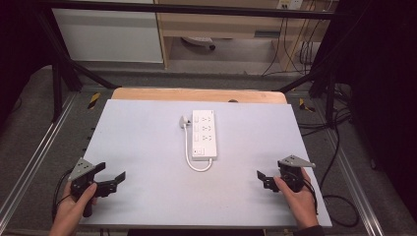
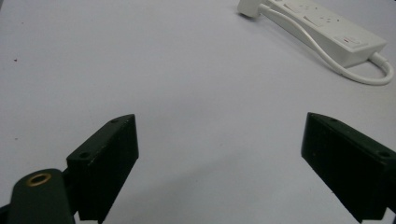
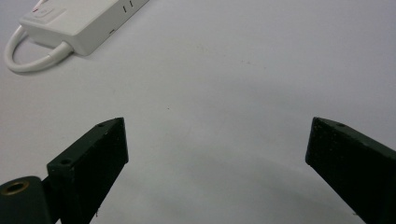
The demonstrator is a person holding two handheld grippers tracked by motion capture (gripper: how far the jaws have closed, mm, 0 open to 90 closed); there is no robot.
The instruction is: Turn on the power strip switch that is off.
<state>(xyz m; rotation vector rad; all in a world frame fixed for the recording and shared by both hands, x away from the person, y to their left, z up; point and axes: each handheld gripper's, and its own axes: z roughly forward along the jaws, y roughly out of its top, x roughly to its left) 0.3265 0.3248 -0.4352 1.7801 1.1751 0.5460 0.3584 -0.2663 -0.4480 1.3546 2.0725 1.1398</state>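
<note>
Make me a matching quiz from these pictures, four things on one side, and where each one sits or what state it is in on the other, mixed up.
Things:
1. power strip
2. plug
3. left gripper
4. right gripper

Places or states:
A. held over the table's near right part, jaws open
B. lies at the table's middle, lengthwise away from the person
C. held over the table's near left part, jaws open
D. lies flat beside the strip's far left corner, on its white cable

Pairs: 1-B, 2-D, 3-C, 4-A
</note>
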